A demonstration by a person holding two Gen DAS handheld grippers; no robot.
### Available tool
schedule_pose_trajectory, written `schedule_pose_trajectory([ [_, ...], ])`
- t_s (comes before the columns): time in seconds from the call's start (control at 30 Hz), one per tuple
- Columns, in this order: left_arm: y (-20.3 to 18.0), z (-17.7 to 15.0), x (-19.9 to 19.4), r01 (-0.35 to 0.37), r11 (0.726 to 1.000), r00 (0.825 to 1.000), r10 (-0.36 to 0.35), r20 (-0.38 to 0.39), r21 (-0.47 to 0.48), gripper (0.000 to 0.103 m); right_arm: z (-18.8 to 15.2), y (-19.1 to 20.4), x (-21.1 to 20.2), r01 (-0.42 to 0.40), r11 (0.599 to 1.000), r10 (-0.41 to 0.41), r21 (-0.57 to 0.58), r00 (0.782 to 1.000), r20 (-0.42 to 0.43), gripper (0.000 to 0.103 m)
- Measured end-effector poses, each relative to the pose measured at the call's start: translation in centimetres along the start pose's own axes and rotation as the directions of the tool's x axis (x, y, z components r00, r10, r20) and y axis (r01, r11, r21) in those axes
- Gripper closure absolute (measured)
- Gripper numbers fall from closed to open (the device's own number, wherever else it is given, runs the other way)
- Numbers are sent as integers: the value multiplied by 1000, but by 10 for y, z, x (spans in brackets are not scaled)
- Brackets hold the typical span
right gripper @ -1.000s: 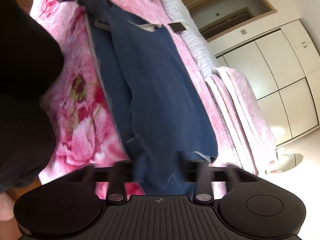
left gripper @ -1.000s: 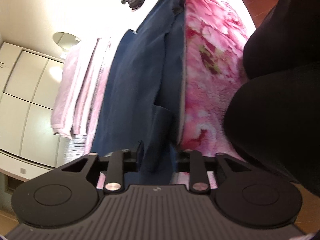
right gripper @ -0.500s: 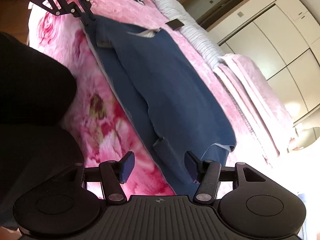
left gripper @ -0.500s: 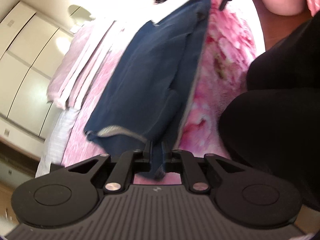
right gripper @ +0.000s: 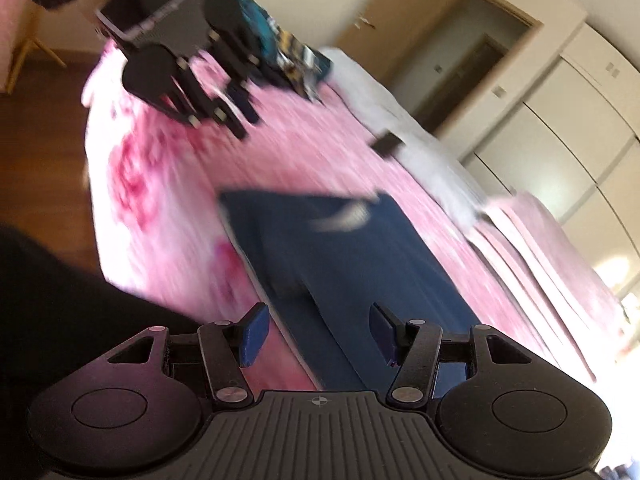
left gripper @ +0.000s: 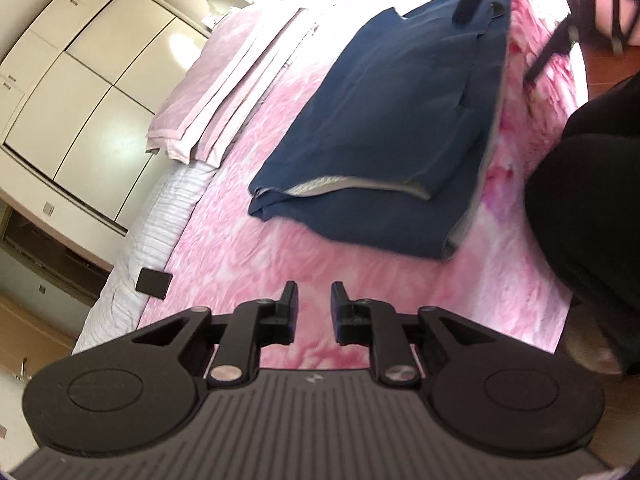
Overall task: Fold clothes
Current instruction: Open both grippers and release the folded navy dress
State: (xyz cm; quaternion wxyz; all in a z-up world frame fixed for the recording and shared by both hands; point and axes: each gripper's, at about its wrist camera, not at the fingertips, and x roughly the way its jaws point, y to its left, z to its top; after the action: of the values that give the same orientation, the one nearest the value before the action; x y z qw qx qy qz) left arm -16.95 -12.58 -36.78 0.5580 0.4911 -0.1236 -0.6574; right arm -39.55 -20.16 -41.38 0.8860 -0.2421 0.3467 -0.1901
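A dark navy garment (left gripper: 384,120) lies folded in layers on the pink floral bedspread (left gripper: 280,248), its grey-lined hem showing at the near edge. It also shows in the right wrist view (right gripper: 344,256). My left gripper (left gripper: 313,302) is open with a narrow gap and empty, held above the bedspread short of the garment's near edge. My right gripper (right gripper: 318,330) is wide open and empty, just above the garment's other end. The left gripper appears in the right wrist view (right gripper: 188,92) over the far end of the bed.
A folded pale pink blanket (left gripper: 224,88) and white pillow (left gripper: 160,232) lie along the bed's far side, with a small black object (left gripper: 153,283) on the pillow. A pile of clothes (right gripper: 296,60) sits at one end. White wardrobes (left gripper: 80,80) stand behind. My black-clad legs (left gripper: 592,184) press against the bed edge.
My left gripper let go of the navy garment, opened and pulled back off it. The garment now lies folded shorter. My right gripper, open since half a second ago, moved along the garment.
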Motion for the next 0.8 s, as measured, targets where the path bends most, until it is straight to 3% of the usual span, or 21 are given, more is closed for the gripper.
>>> schedule_pose_trajectory([
  [0.13, 3, -12, 2, 11, 1000, 1000, -11, -2, -14, 86, 22, 19, 40, -45, 996, 44, -73, 999, -12, 47],
  [0.33, 5, -23, 11, 22, 999, 1000, -22, 5, -33, 85, 22, 33, 77, -47, 987, 38, -152, 997, -64, 47],
  [0.8, 15, -21, 24, 32, 999, 998, -31, 49, -27, 81, 23, 20, 84, -21, 993, 12, -118, 997, -72, 47],
])
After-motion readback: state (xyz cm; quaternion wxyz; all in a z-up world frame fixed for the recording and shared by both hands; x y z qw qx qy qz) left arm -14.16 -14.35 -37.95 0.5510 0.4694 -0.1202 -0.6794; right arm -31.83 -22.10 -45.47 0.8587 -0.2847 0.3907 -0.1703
